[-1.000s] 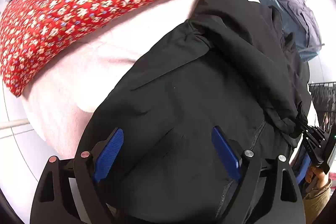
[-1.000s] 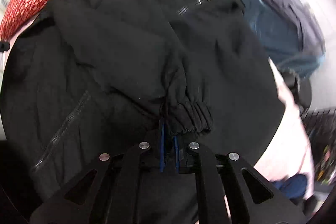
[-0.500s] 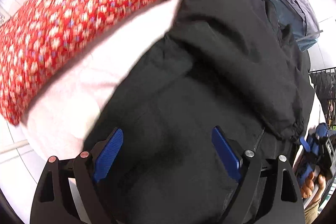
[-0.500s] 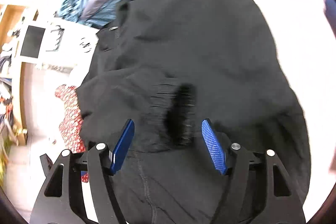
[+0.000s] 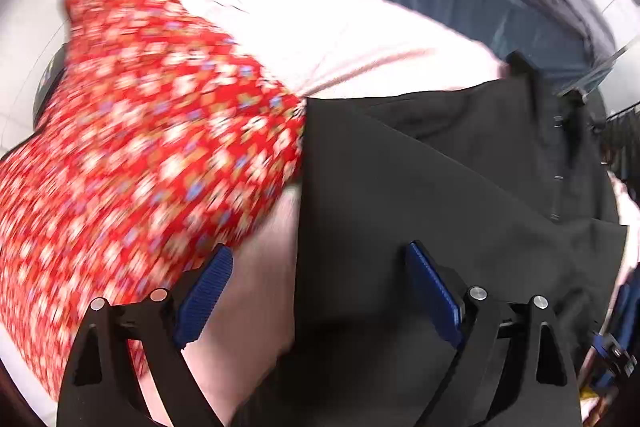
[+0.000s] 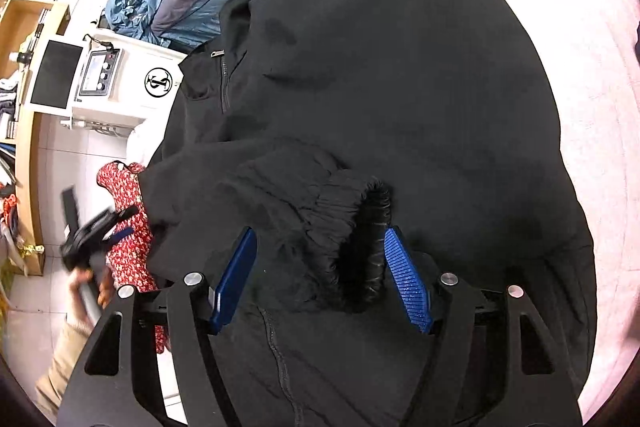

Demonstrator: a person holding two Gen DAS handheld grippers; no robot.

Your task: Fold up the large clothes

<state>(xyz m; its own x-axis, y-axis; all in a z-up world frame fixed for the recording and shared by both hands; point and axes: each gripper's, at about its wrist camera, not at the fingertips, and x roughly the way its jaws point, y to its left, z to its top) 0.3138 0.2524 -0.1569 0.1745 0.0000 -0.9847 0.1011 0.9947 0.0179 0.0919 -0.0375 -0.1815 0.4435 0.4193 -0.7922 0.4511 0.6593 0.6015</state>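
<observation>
A black zip-up jacket of smooth fabric [image 6: 400,99] is seen spread across a pale pink padded surface [image 6: 592,75], its collar turned toward the far edge. One sleeve is folded over the body, and its gathered elastic cuff [image 6: 356,231] is framed by the right tool [image 6: 320,275], whose blue pads have just been opening and are now parted, not pressed on it. The left tool [image 5: 316,297] is held spread above the jacket's straight edge, nothing pinched. A red floral cloth [image 5: 152,147] is bunched at the surface's left edge, just beside the jacket.
</observation>
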